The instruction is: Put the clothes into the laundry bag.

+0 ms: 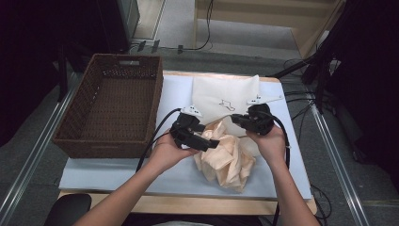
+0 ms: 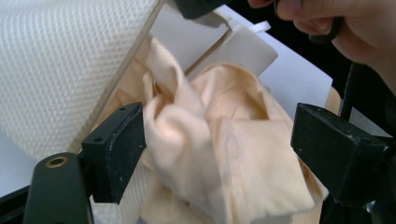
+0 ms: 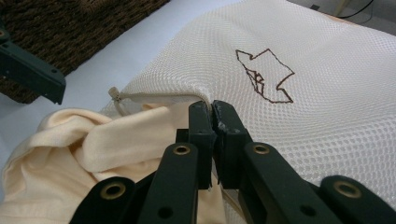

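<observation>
— Between the jaws of the left claw (image 2: pixel 215 154), what lies there?
— A peach cloth (image 2: pixel 219 154), crumpled; the jaws stand apart, not pressing it.
— And the right claw (image 3: pixel 212 114)?
— Its jaws are together, clamped on the edge of the white mesh bag (image 3: pixel 317 93). The cloth lies half inside that bag, on the tabletop (image 1: pixel 108 169), beside a wicker basket (image 1: pixel 77 117).

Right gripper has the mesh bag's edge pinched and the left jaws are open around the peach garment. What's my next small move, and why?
Probably close the left gripper on the crumpled peach cloth garment and push it further into the white mesh laundry bag. Its jaws stand open around a fold without pressing it, most of the garment lies outside the bag's mouth, and the right gripper is shut on the bag's edge, holding it.
</observation>
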{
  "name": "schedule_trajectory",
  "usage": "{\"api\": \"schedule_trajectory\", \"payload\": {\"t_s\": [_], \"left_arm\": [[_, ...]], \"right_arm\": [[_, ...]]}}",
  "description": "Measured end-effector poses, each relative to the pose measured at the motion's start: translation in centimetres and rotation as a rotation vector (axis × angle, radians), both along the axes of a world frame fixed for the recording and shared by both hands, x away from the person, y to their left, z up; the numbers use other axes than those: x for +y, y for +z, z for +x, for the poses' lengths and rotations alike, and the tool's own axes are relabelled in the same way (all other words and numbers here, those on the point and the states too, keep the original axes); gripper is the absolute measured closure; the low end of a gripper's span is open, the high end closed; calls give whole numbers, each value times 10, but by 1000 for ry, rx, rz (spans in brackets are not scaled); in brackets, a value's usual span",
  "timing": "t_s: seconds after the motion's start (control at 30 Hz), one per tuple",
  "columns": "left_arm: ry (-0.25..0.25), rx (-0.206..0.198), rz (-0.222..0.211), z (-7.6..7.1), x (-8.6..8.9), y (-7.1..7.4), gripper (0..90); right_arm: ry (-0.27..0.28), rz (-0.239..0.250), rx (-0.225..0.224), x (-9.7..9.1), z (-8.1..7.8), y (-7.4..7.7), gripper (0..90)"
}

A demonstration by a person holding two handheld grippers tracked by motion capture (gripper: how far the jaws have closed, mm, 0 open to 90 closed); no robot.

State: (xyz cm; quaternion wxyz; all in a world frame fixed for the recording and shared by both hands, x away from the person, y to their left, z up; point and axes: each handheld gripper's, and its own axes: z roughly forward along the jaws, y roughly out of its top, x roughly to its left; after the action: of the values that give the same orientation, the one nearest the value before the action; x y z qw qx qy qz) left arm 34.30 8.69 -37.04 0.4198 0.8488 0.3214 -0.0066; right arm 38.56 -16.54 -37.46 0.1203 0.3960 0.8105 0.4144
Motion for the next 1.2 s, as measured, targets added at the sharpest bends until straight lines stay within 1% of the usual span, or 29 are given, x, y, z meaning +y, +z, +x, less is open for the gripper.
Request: {"api": "schedule_trajectory", "payload": {"t_s": [0.07,0.1,0.13,0.17,0.27,0.47,0.5,0.6,0.7,0.8,0.83,0.87,0.9,0.93,0.97,1.0,1.03,1.1,1.13,1.17,1.2], "left_arm": [[1,13,11,-5,5,-5,188],[1,13,11,-5,5,-5,189],[5,24,15,-7,8,-8,189],[8,27,8,-9,10,-10,190],[7,37,11,-15,16,-15,194],[27,39,7,-27,21,-23,198],[33,37,6,-30,22,-27,197],[27,37,-1,-33,21,-35,199],[11,44,4,-33,15,-44,200],[1,49,20,-33,9,-53,199],[6,48,16,-34,6,-58,198],[6,48,16,-34,6,-58,198],[5,56,7,-33,6,-60,198],[10,73,-20,-33,6,-62,199],[8,82,-31,-32,6,-63,199],[11,80,-35,-32,5,-64,200],[10,69,-26,-32,4,-65,200],[11,73,-32,-30,2,-67,210],[11,73,-30,-29,2,-68,218],[18,67,-21,-29,2,-69,262],[18,67,-21,-29,2,-69,310]], "right_arm": [[-2,0,-1,0,-1,0,882],[-2,0,-1,0,-1,0,882],[-3,0,3,0,-1,0,882],[-3,1,4,-1,-1,0,882],[1,-2,1,-2,-1,-1,881],[1,-4,-2,-2,-2,0,880],[0,-4,-3,-2,-2,0,880],[1,-10,-5,-2,-2,0,880],[5,-10,-6,-1,-3,0,879],[6,-15,-7,0,-3,0,879],[6,-15,-7,0,-3,0,879],[6,-15,-7,0,-3,0,879],[7,-14,-8,1,-3,-1,879],[8,-17,-6,1,-3,-1,879],[7,-18,-6,2,-3,-1,879],[10,-22,-7,2,-3,-2,879],[10,-22,-7,2,-3,-2,879],[9,-25,-5,2,-3,-2,879],[9,-26,-4,3,-3,-3,879],[9,-30,-8,4,-3,-3,879],[9,-30,-8,4,-3,-3,879]]}}
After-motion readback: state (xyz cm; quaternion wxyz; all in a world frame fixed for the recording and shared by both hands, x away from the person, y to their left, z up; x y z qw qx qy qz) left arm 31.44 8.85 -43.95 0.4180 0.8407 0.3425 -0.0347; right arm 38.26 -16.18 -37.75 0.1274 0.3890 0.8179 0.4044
